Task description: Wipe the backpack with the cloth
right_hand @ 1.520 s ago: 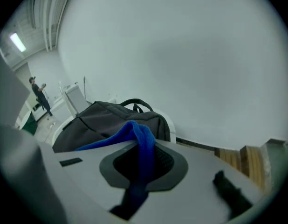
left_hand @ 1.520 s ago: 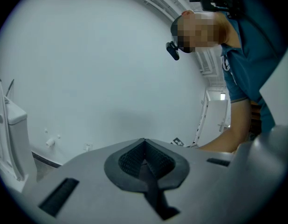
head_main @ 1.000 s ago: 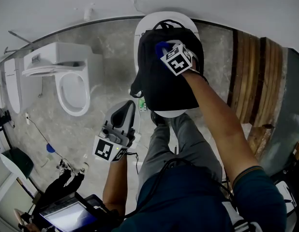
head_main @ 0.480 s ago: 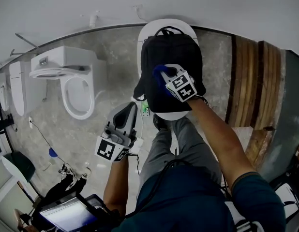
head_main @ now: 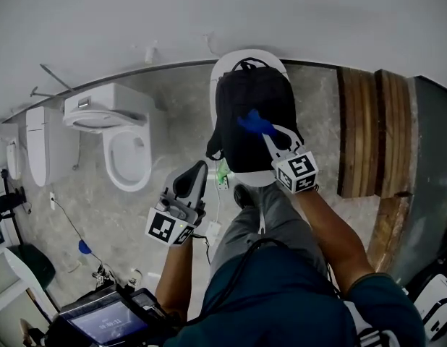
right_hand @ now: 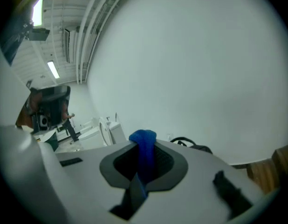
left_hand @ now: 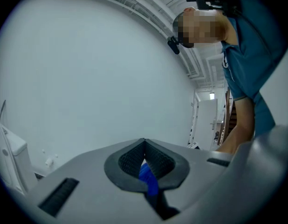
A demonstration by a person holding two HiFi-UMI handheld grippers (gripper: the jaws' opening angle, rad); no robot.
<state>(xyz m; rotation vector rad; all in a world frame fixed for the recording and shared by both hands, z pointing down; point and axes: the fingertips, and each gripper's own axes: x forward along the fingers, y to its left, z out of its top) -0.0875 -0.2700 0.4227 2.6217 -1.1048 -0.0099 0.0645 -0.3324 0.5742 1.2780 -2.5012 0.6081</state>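
Head view down over backpack (head_main: 254, 118); gripper views toward wall (head_main: 209, 13).

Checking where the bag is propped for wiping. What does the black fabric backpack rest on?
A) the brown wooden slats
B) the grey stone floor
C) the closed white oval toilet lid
C: the black fabric backpack lies on the closed white oval toilet lid, whose rim shows around it.
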